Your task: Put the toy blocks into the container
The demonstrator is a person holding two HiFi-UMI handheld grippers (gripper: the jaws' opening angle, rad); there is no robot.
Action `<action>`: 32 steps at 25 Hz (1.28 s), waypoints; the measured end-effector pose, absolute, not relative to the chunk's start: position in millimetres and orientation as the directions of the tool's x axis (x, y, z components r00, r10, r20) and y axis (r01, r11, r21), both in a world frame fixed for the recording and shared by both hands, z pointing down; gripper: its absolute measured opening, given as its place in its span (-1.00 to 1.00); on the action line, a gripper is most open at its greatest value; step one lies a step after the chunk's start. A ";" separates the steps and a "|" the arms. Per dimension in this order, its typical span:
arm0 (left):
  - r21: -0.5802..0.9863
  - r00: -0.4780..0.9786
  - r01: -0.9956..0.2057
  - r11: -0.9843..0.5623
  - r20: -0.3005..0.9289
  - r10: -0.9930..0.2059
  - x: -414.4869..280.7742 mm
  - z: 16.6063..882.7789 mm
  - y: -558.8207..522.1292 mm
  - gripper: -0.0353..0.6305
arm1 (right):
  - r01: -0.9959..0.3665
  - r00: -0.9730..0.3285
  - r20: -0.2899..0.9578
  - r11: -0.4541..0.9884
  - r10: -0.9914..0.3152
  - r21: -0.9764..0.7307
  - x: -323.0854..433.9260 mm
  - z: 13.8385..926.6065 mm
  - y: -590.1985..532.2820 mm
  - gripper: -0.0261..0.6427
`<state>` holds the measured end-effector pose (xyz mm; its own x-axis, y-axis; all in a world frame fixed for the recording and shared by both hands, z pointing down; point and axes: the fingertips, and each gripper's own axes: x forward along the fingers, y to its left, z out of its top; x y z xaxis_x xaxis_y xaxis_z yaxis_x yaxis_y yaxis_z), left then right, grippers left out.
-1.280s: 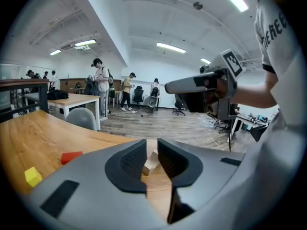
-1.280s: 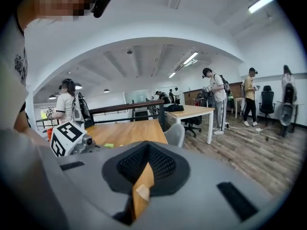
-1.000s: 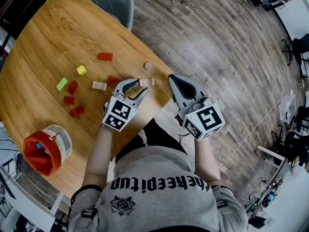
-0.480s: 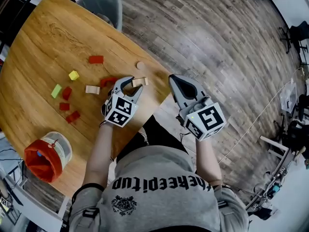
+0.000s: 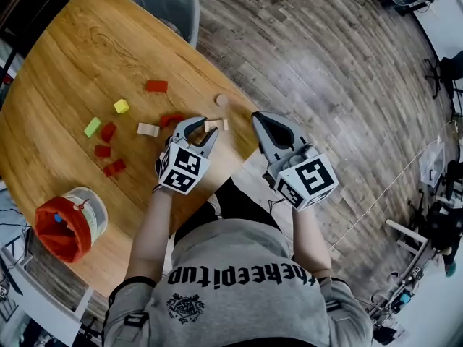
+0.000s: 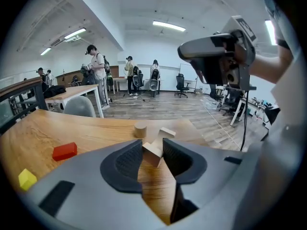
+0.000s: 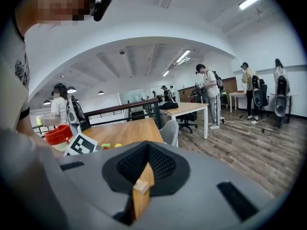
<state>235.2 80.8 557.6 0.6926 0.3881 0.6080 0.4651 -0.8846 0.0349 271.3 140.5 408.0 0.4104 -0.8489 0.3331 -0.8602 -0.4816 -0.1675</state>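
My left gripper (image 5: 200, 131) rests on the wooden table (image 5: 72, 56) near its front edge. Its jaws are closing, and both pads touch a small tan block (image 6: 152, 152) turned corner-on between them. A second tan piece (image 6: 166, 132) and a wooden cylinder (image 6: 140, 129) lie just beyond. Red blocks (image 5: 156, 86), a yellow one (image 5: 121, 106), a green one (image 5: 92, 126) and another tan block (image 5: 148, 129) are scattered to the left. The clear container with an orange-red liner (image 5: 71, 223) stands at the near left. My right gripper (image 5: 264, 125) hangs shut and empty off the table edge.
A grey chair (image 5: 168, 2) stands at the table's far side. Wood floor (image 5: 325, 63) lies to the right of the table edge. Desks, office chairs and several people stand in the far background of the gripper views.
The left gripper's jaws have narrowed around the tan block. The right gripper has stayed where it was, still shut.
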 end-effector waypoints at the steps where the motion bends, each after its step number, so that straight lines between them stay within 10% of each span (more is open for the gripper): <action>1: 0.035 0.705 0.452 -0.891 0.599 0.381 234.5 553.0 77.9 -0.47 | -0.867 0.400 0.330 -0.470 -0.855 -0.167 270.5 407.0 136.3 -0.89; 32: 0.007 0.873 -0.285 -0.958 0.414 -0.257 55.6 425.2 -93.8 -0.47 | -0.962 -0.248 0.235 0.211 -0.940 -0.171 113.6 367.7 -64.8 -0.89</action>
<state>55.6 -93.8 425.2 0.8732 -0.2569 0.4141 -0.2852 -0.9584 0.0069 113.6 -64.8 367.7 -0.2476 -0.9399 0.2352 -0.9625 0.2108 -0.1707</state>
